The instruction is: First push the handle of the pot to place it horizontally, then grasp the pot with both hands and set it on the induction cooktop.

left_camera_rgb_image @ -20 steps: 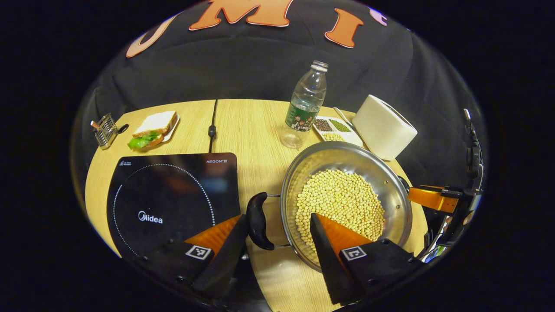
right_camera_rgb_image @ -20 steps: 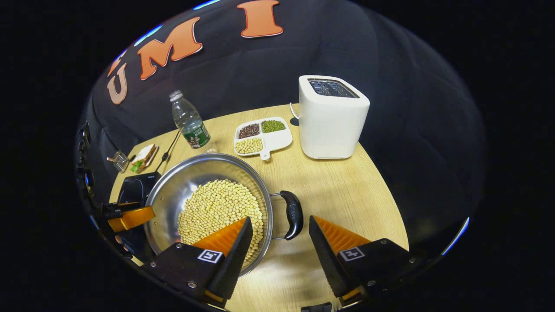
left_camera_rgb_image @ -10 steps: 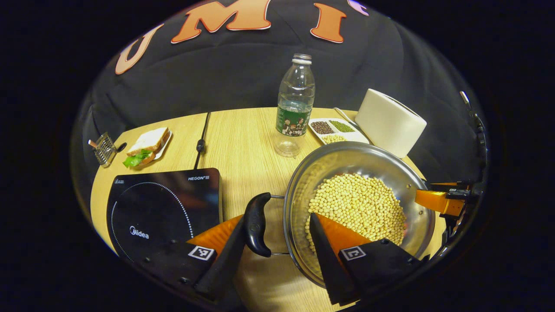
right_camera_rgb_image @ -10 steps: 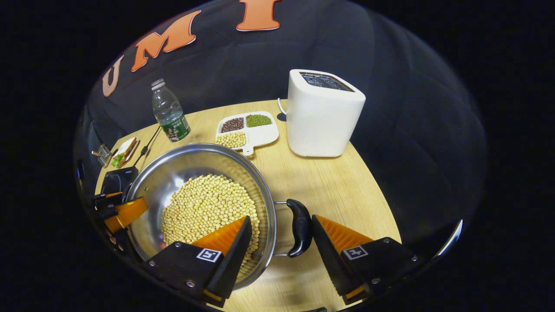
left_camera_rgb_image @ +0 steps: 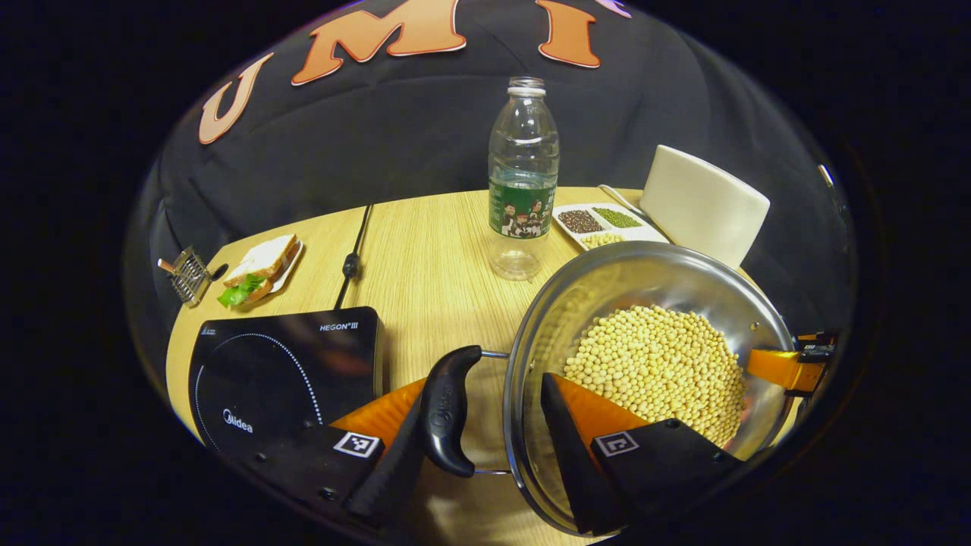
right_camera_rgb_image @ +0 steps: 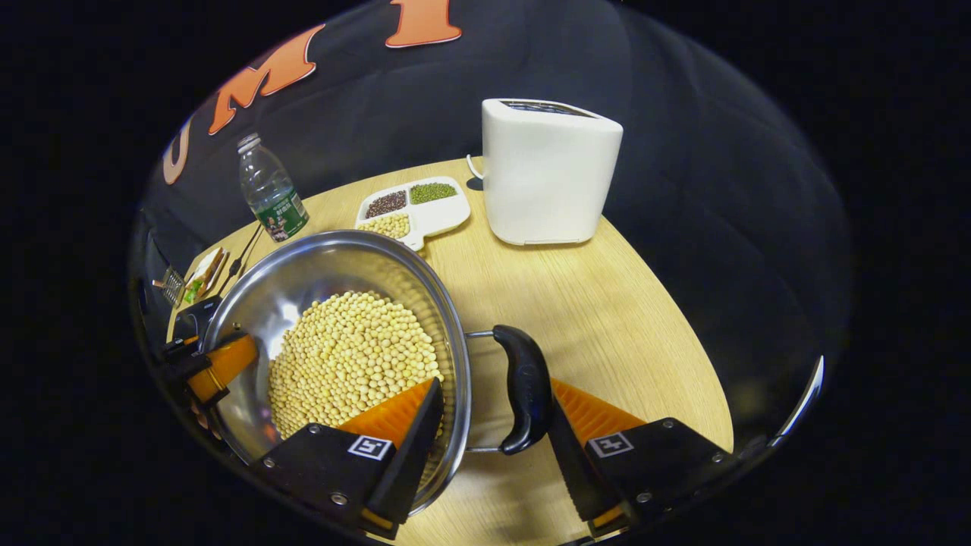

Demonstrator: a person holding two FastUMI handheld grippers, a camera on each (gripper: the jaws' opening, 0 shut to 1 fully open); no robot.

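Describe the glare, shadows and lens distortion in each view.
Left gripper view: the table edge bows from fisheye distortion; the cooktop carries soft reflections. Right gripper view: a bright highlight sits on the pot inner wall; a shadow falls beneath its handle; the toaster looks sharp.

The left gripper (left_camera_rgb_image: 485,425) straddled the pot's (left_camera_rgb_image: 652,303) black handle (left_camera_rgb_image: 446,409) and rim, jaws apart; the induction cooktop (left_camera_rgb_image: 281,371) lay nearby on the tabletop (left_camera_rgb_image: 432,258).
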